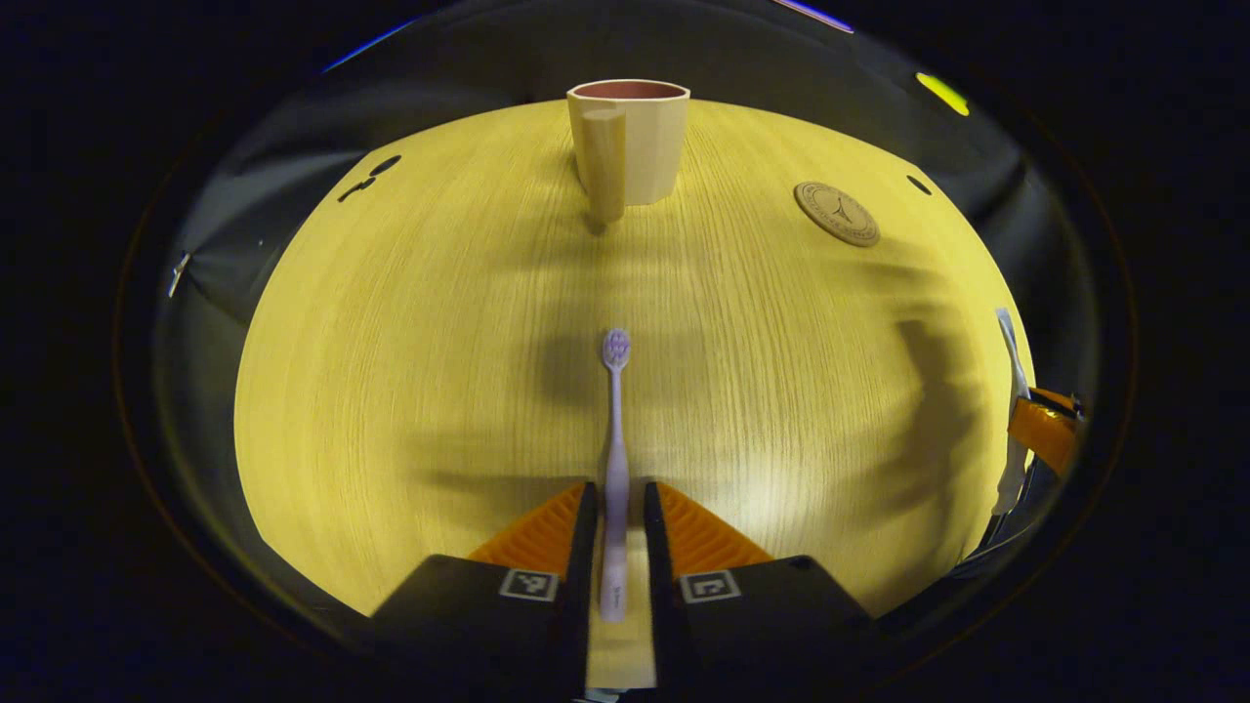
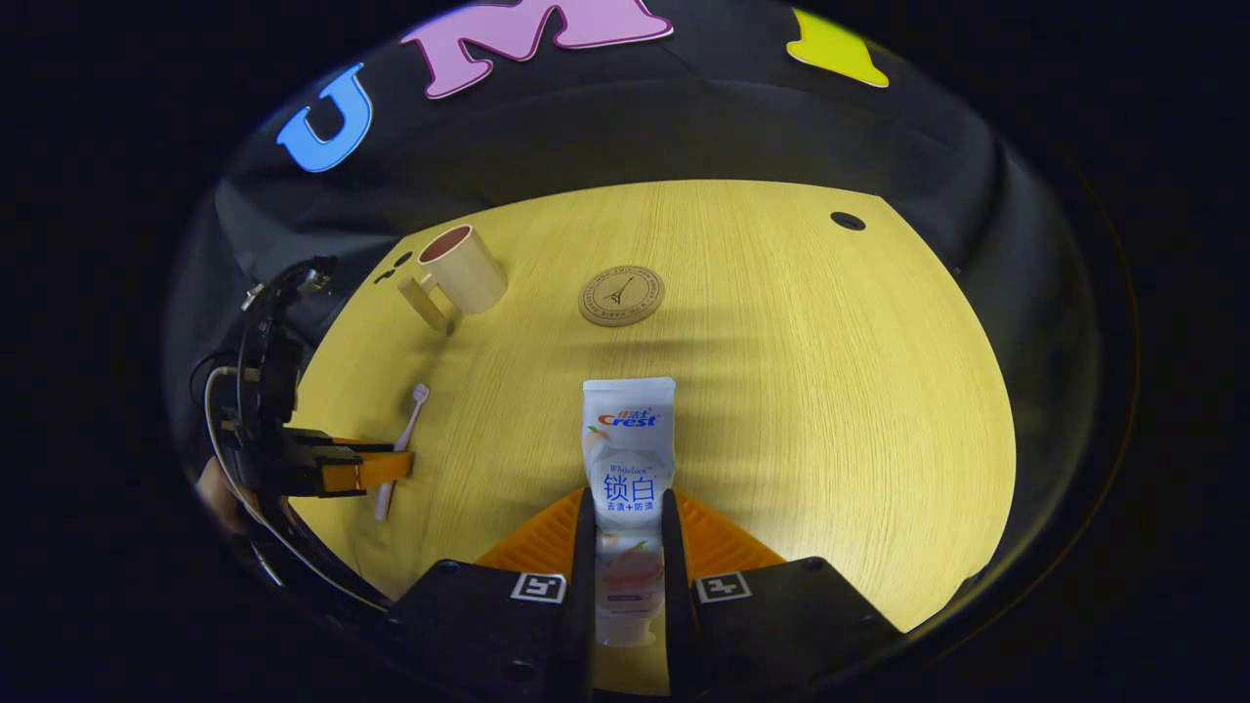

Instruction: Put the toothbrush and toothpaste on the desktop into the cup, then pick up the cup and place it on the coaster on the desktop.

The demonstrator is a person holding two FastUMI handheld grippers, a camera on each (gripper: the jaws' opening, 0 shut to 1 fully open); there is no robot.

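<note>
- Left gripper (image 1: pixel 616 532): fingers closed in on the toothbrush (image 1: pixel 615 469) handle, near its tail end; bristle head points fwd toward the cup (image 1: pixel 630 137). Whether it's lifted off the desktop (image 1: pixel 410 371) yet, can't tell.
- Right gripper (image 2: pixel 625 547): fingers pinching the toothpaste tube (image 2: pixel 628 459) at its lower part w/ cap end nearest the camera, crimped end fwd.
- Handling, as a guess: brush light, stiff, thin, so may swivel if pinched loosely; a hold nearer mid-handle would steady it. Tube soft, squeezable, prob. slick; firm part by the cap shoulder looks the safer hold, light pressure.
- Cup upright at far edge of desktop, handle facing left gripper, mouth open; likely tips easily if knocked.
- Coaster (image 2: pixel 621 295) lies flat right of cup, well apart.
- Open wood btw grippers and cup; room looks ample. Desktop edges close behind the cup, so approach from above.
</note>
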